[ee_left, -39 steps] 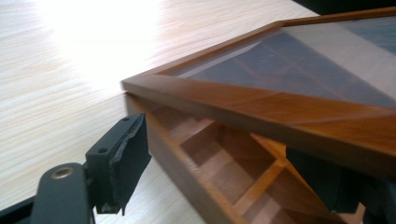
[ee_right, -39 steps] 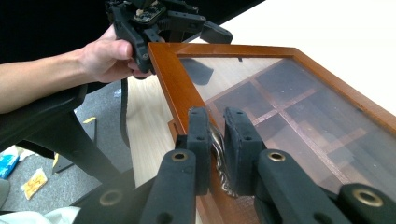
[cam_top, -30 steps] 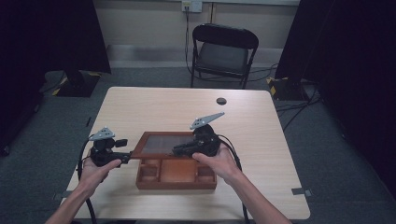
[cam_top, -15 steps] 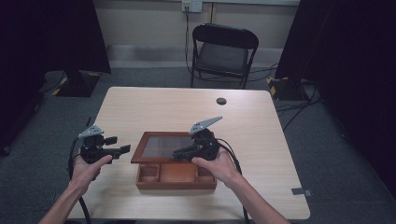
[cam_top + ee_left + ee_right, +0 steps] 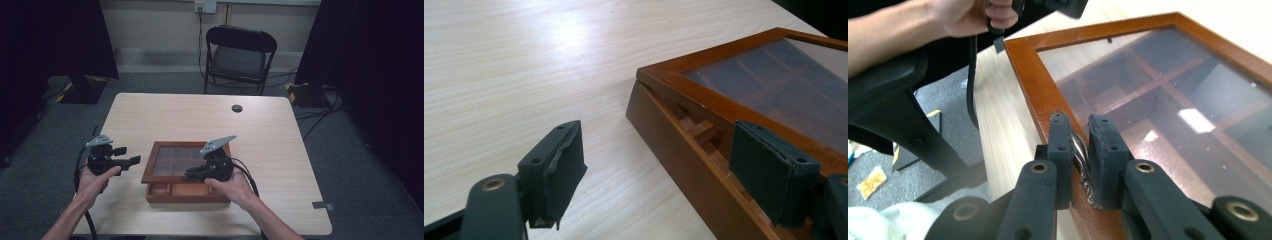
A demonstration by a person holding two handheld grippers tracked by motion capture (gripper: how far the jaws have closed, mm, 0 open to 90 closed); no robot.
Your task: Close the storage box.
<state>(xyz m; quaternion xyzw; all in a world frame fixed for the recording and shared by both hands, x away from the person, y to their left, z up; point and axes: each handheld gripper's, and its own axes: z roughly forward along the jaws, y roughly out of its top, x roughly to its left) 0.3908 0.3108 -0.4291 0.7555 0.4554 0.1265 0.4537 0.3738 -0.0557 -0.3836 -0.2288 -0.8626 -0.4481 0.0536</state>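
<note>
One wooden box [image 5: 186,192] (two claws)

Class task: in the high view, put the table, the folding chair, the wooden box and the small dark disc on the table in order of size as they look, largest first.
1. table
2. folding chair, though it stands farther from the camera, so it looks smaller than it is
3. wooden box
4. small dark disc

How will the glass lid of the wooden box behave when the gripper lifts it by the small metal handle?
The lid looks stiff, with a wooden frame. Its glass pane is probably fragile. The right gripper pinches a thin metal handle, which may slip.
</note>
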